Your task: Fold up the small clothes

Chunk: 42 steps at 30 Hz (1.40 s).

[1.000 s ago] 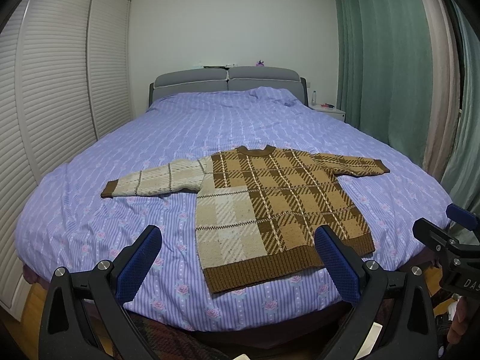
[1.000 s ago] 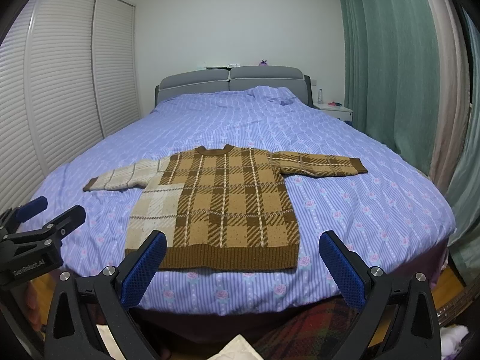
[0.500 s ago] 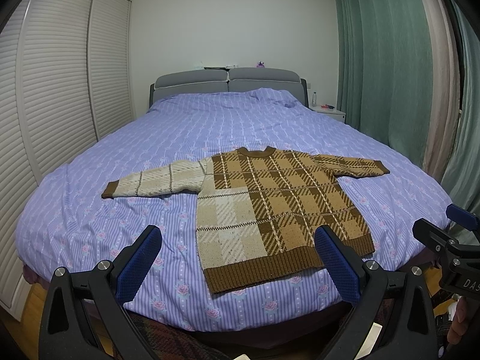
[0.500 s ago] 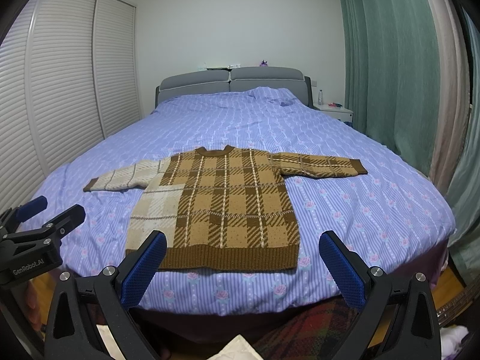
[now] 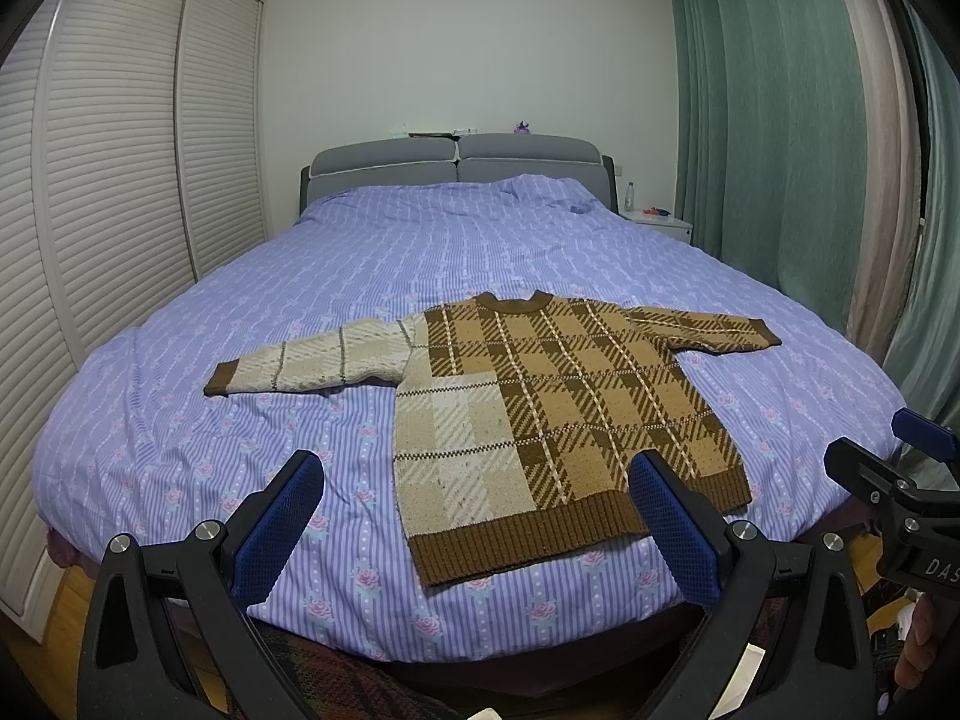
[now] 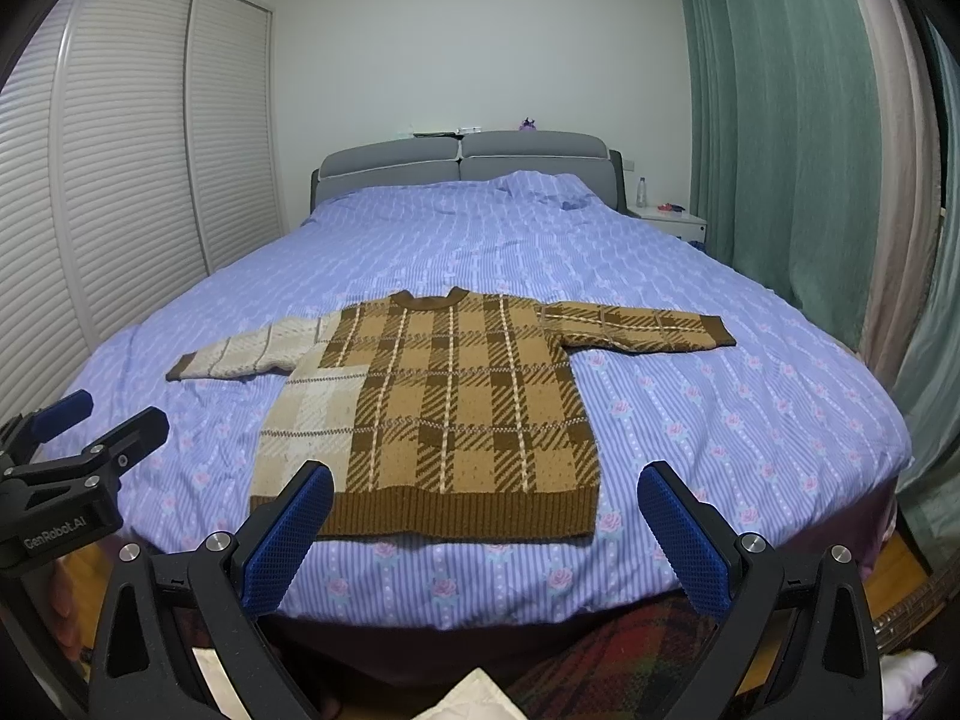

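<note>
**Sweater flat on the bed, both grippers held off it**

Nothing has moved since the earlier frames: the sweater and both grippers sit where they were.

Left wrist view: the left gripper hangs at the near edge of the bed, its jaws wide apart and empty. The plaid sweater lies flat on the purple striped cover, hem nearest, collar far, both sleeves spread out to left and right. The cream sleeve points left. The right gripper shows at the right edge, near the bed's corner; this view does not settle how its jaws stand.

Right wrist view: the right gripper hovers just short of the sweater's hem, jaws wide apart, holding nothing. The left gripper appears at the left, jaws apart. Green curtains hang on the right; louvred wardrobe doors stand on the left.
</note>
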Available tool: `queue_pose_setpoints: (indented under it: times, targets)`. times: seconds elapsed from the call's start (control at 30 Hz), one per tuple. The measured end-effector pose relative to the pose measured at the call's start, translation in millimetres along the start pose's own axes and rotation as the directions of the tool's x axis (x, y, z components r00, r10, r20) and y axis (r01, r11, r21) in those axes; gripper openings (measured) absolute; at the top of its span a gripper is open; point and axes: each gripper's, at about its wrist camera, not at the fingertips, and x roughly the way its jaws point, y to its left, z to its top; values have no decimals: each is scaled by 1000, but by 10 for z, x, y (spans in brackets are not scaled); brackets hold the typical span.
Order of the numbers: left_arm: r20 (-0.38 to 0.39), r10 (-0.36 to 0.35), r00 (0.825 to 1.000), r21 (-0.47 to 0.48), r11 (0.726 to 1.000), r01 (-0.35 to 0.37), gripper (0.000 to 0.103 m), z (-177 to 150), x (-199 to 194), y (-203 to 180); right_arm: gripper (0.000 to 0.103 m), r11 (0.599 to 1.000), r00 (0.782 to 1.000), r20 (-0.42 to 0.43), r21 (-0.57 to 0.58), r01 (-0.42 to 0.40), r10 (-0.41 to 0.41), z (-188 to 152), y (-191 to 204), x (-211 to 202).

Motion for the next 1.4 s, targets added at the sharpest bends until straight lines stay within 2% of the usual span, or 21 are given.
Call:
queue_pose_setpoints:
  times: [0.37, 0.67, 0.73, 1.03, 1.23, 1.4]
  targets:
    - [-31, 18, 999, -28, 999, -19, 103, -27, 119, 85, 103, 1000, 1000, -29, -7, 3, -3, -31, 32, 166]
    - [-85, 105, 991, -84, 990, -112, 103, 20, 346, 421, 103, 998, 995, -80, -32, -63, 60, 118, 263, 608]
    - [-94, 143, 985, -85, 985, -151, 103, 53, 423, 527, 103, 995, 993, -86, -44, -85, 81, 175, 342, 714]
    - [-75, 243, 967, -82, 965, -249, 103, 296, 723, 1119, 103, 969, 976, -83, -126, -213, 203, 518, 929, 1255]
    - [-85, 261, 962, -100, 958, -269, 103, 467, 1068, 1690, 103, 950, 967, -64, -182, -253, 246, 822, 1475, 1689]
    - [-79, 247, 966, -135, 957, -256, 103, 509, 1364, 2197, 103, 939, 967, -57, -234, -253, 247, 992, 1974, 2080]
